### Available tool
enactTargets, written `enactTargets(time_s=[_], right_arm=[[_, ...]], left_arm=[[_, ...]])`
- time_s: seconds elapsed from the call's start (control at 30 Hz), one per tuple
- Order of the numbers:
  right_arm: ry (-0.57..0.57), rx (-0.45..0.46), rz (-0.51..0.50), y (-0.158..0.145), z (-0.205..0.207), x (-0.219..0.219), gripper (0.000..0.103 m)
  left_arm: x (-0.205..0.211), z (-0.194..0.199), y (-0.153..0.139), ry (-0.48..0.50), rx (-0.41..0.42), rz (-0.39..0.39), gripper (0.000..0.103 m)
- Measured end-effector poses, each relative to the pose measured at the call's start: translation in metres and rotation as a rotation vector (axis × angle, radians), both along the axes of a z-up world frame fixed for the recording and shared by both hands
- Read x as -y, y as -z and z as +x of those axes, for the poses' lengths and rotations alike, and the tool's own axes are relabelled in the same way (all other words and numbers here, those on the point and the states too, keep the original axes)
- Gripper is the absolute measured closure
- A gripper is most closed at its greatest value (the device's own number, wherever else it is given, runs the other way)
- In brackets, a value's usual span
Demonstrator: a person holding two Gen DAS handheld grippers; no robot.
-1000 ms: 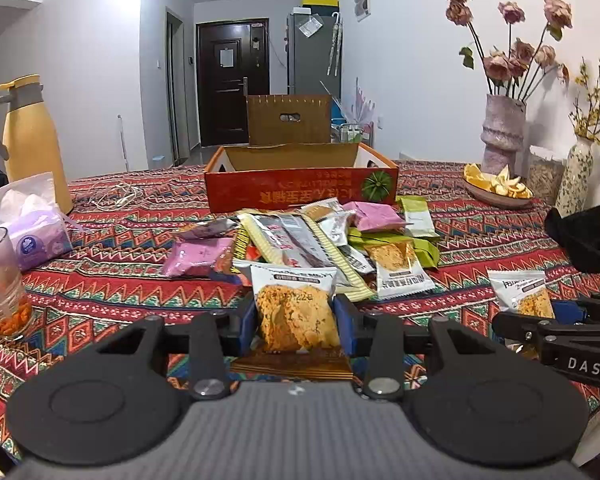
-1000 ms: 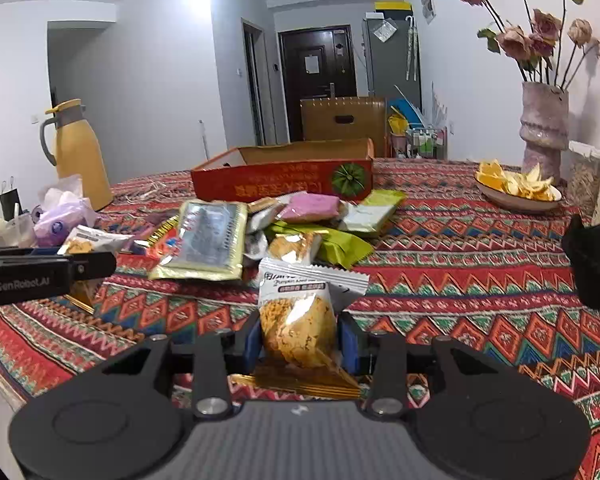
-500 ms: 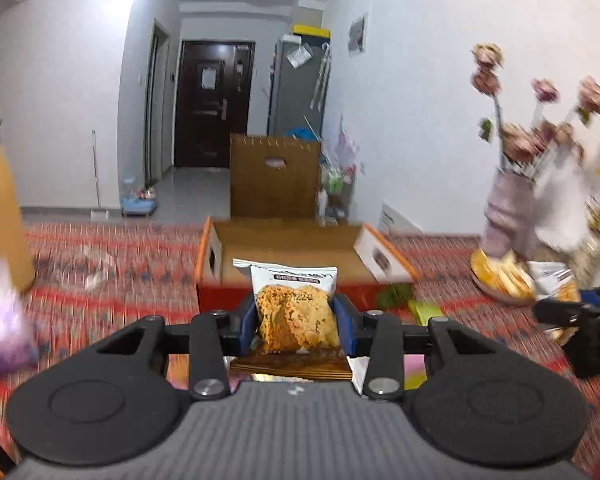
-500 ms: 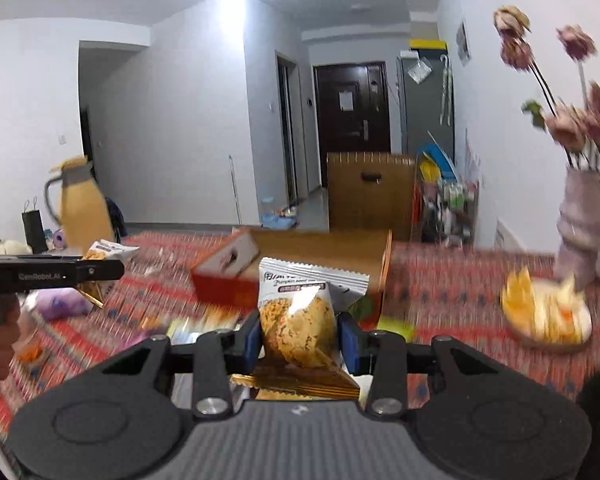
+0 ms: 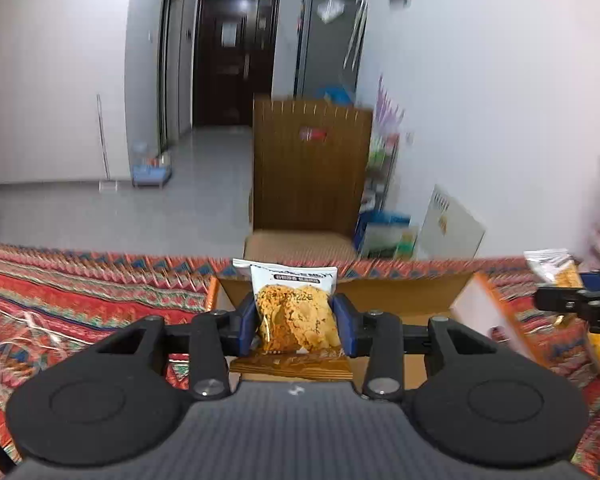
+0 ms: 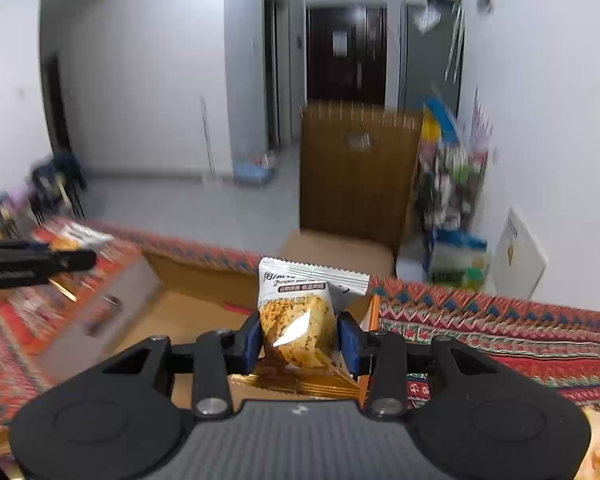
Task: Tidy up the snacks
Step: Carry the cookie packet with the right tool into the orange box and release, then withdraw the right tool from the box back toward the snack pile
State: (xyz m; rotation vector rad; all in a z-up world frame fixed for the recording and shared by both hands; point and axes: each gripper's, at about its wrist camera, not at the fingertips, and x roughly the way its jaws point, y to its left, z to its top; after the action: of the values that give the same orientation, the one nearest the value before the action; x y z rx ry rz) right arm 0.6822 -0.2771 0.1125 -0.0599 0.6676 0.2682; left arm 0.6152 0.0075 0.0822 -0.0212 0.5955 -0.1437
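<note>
Meanwhile, over the box: two packets carried toward the open cardboard box [image 5: 400, 292]
Left gripper [image 5: 295, 322]: closed on a cookie packet [image 5: 294, 312], which stands upright between the blue pads [image 5: 247, 326]; past the fingertips lies the box's open mouth, its near wall just below the packet's gold tail
Right gripper [image 6: 299, 338]: clamped on a second cookie packet [image 6: 298, 322], slightly tilted, white crimped top above the fingers; the box interior [image 6: 188, 316] lies ahead and to the left of the fingers, and an orange box edge [image 6: 374, 320] sits close by the right pad
Step in hand: likely lowering both packets inside; best to bring each gripper down past the rim before letting go, so the packets land flat on the box floor and not across a wall
Edges: the upright white side flap [image 5: 496, 316], right of the left gripper's fingers, is what a packet could clip
Open room: the box floor ahead of both pairs of fingers looks bare; patterned tablecloth [image 5: 80, 292] spreads to either side
</note>
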Motion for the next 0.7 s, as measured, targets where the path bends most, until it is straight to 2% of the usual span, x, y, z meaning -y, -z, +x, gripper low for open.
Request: enactTargets(time_s=[0.1, 0.2, 0.23, 0.3, 0.33, 0.4, 0.43, 0.53, 0.67, 0.7], right_arm=[[0.035, -0.096, -0.069, 0.039, 0.055, -0.015, 0.064], [0.050, -0.145, -0.156, 0.068, 0.086, -0.031, 0.064], [0.056, -0.150, -0.188, 0.075, 0.091, -0.036, 0.064], [0.047, -0.151, -0.259, 0.085, 0.099, -0.046, 0.056], [0.042, -0.140, -0.277, 0.087, 0.102, -0.053, 0.051], [0.016, -0.131, -0.290, 0.088, 0.103, -0.060, 0.033], [0.014, -0.118, -0.294, 0.087, 0.102, -0.061, 0.029], [0.024, -0.088, -0.290, 0.078, 0.094, -0.059, 0.027], [0.030, -0.080, -0.245, 0.055, 0.077, -0.048, 0.027], [0.032, -0.071, -0.238, 0.047, 0.071, -0.045, 0.027]], left_arm=[[0.003, 0.037, 0.030, -0.012, -0.068, 0.052, 0.062], [0.002, 0.059, 0.054, -0.025, -0.109, 0.098, 0.061], [0.001, 0.064, 0.059, -0.030, -0.119, 0.100, 0.059], [-0.003, 0.070, 0.067, -0.038, -0.135, 0.088, 0.047], [-0.005, 0.072, 0.068, -0.044, -0.143, 0.081, 0.045], [-0.008, 0.073, 0.067, -0.032, -0.140, 0.063, 0.043], [-0.009, 0.071, 0.065, -0.024, -0.131, 0.058, 0.041], [-0.012, 0.064, 0.056, -0.032, -0.111, 0.063, 0.038], [-0.018, 0.047, 0.030, -0.037, -0.099, 0.036, 0.035], [-0.018, 0.040, 0.022, -0.034, -0.092, 0.035, 0.032]])
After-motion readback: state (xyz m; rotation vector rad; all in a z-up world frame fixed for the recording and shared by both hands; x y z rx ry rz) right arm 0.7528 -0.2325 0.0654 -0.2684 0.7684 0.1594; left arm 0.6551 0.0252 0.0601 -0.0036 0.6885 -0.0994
